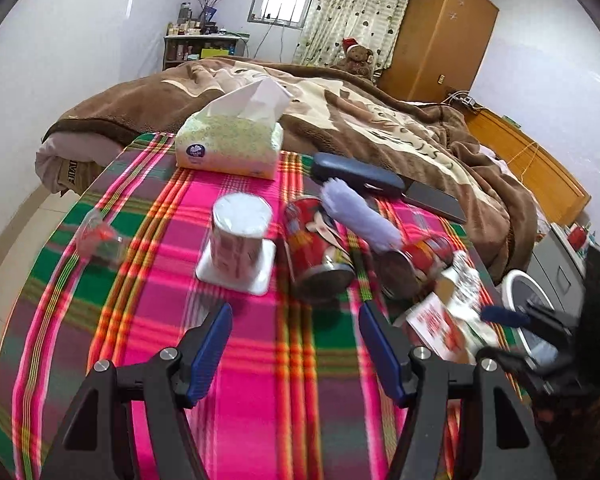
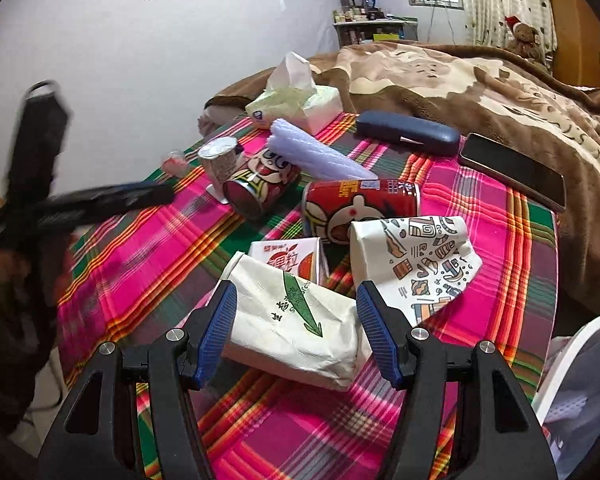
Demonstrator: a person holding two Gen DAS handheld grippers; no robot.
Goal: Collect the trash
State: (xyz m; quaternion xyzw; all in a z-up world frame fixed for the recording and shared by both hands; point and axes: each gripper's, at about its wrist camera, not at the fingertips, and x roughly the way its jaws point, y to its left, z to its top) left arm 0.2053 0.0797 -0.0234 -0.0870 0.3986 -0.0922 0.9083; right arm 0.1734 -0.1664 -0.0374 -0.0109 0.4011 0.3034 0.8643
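Right gripper (image 2: 296, 334) wide, straddling white paper bag (image 2: 296, 320) crosswise, pads not pressing; left gripper (image 1: 296, 354) empty, half-open.

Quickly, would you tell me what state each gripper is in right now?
Left gripper: open, nothing between its fingers.
Right gripper: open, its fingers either side of the white paper bag, not clearly gripping it.

Low in your right view a crumpled white paper bag (image 2: 296, 320) with a green arrow lies flat; behind it, a patterned bag (image 2: 416, 260), a small carton (image 2: 288, 258) and two red cans (image 2: 360, 208) on their sides.
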